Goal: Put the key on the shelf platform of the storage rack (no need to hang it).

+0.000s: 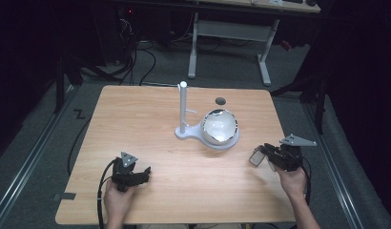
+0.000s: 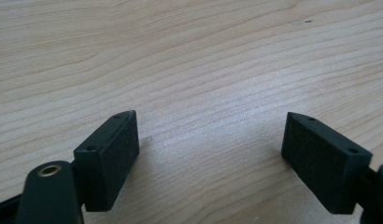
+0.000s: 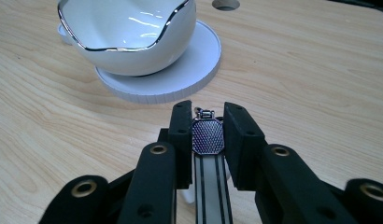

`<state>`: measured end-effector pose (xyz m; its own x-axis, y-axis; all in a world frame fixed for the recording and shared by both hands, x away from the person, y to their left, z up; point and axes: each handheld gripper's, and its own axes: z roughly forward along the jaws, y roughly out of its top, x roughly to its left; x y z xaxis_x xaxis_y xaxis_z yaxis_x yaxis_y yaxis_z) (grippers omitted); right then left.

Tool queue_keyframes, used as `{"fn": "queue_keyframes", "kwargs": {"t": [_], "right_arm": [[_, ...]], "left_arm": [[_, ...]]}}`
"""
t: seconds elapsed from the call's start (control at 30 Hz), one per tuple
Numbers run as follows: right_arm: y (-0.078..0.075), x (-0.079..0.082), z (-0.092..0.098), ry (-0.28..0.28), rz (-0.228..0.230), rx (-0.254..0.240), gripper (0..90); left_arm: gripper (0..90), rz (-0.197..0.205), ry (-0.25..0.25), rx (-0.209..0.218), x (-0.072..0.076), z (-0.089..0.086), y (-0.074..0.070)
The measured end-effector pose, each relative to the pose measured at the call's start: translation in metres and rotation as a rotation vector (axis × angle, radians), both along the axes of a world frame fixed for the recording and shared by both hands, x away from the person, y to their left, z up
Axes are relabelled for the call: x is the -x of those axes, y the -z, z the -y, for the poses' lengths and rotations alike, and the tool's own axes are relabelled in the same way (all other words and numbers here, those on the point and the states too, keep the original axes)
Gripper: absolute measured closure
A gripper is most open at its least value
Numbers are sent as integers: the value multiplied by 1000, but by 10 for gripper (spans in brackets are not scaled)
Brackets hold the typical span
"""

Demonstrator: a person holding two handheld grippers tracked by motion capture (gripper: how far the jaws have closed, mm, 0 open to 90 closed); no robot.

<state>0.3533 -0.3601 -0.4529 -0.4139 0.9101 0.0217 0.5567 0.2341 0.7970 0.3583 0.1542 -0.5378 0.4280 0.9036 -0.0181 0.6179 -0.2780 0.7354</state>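
Both my grippers sit at the near edge of the wooden table [image 1: 150, 138]. L gripper [image 1: 145, 174] rests low near the front-left, jaws spread wide w/ nothing but bare wood between them. R gripper [image 3: 207, 122] is pinched tight on a watch [image 3: 208, 136]: dark textured face betw. the pads, striped strap running back toward my hand. In the high view the watch [image 1: 257, 156] hangs just above the table at the right side, a bit short of the white bowl [image 1: 220, 126]. Bowl has a silver wavy rim and sits on the round base of a white stand [image 1: 183, 110], approx. mid-table.
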Motion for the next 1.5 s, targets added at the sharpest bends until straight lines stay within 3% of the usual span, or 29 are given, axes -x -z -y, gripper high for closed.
{"fn": "queue_keyframes", "kwargs": {"t": [0.5,1.1,1.5], "right_arm": [[-22,8,-8,-42,38,19,747],[-39,12,-31,-134,59,-4,748],[-45,5,-46,-187,66,-3,748]], "left_arm": [[194,0,0,0,0,0,0],[194,0,0,0,0,0,0],[194,0,0,0,0,0,0]]}}
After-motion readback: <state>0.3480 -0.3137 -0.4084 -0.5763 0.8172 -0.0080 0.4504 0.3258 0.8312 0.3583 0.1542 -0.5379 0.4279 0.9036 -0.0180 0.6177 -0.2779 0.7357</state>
